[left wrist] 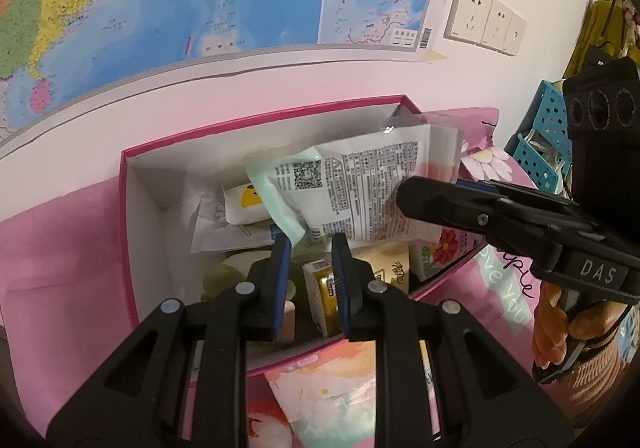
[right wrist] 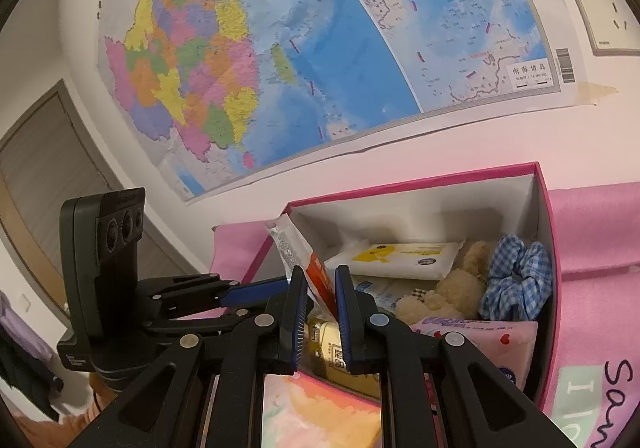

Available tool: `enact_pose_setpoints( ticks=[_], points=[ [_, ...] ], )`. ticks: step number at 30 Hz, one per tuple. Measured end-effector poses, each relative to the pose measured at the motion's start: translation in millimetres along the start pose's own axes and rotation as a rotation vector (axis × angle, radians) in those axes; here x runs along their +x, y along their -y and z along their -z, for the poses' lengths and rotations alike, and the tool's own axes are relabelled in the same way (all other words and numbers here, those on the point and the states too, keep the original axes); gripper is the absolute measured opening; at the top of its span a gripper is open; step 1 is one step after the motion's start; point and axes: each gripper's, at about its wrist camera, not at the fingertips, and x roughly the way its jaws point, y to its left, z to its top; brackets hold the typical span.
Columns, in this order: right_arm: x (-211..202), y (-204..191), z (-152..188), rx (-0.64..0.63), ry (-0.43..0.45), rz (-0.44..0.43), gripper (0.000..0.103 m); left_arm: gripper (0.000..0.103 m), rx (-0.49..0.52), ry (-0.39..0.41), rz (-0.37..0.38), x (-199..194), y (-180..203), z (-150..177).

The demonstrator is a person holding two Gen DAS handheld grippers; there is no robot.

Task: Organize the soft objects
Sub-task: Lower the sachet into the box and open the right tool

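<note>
Below the glossy wall map [right wrist: 320, 48], your right gripper [right wrist: 320, 300] pinches a crinkly packet [left wrist: 360, 188] above the pink box [left wrist: 126, 228]; left gripper [left wrist: 308, 268] jaws spread

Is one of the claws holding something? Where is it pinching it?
Yes. The right gripper pinches a flat packet by its edge, over the pink box. The left gripper is open, beside the packet's lower edge, holding nothing.

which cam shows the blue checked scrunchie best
The right wrist view. There the blue checked scrunchie lies in plain sight in the pink box, by the teddy bear. In the left wrist view the printed packet in the right gripper covers that spot; no scrunchie shows.
</note>
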Motion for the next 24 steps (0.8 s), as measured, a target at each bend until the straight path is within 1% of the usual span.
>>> enact_pose_setpoints(
  ticks=[11,15,16,18,19,20,22,24],
  points=[
    [14.3,11.3,-2.6,0.035,-0.017,0.003,0.014,0.023,-0.008,-0.040,-0.033,7.9,-2.5,-6.4],
    [22.2,17.0,-5.3,0.050,-0.027,0.014,0.016,0.023,-0.028,-0.079,-0.030,14.7,-3.6,-11.6],
    [23.6,17.8,-5.2,0.050,-0.028,0.026,0.017,0.023,-0.033,-0.087,-0.030,16.9,-4.4,-12.5],
    [26.4,17.5,-5.7,0.032,-0.016,0.090,0.021,0.023,-0.048,-0.092,-0.037,18.0,-6.3,-13.3],
    [26.6,18.0,-5.9,0.032,-0.010,0.105,0.031,0.023,-0.053,-0.093,-0.036,17.7,-6.7,-13.0],
    [25.8,17.6,-5.4,0.026,-0.004,0.120,0.035,0.023,-0.061,-0.095,-0.028,17.1,-7.7,-12.7],
    [22.7,17.0,-3.6,0.017,0.008,0.134,0.035,0.028,-0.052,-0.081,-0.013,13.7,-9.2,-11.0],
    [18.1,16.0,-1.6,0.008,0.013,0.144,0.035,0.035,-0.048,-0.051,-0.018,6.9,-10.3,-7.7]
  ],
)
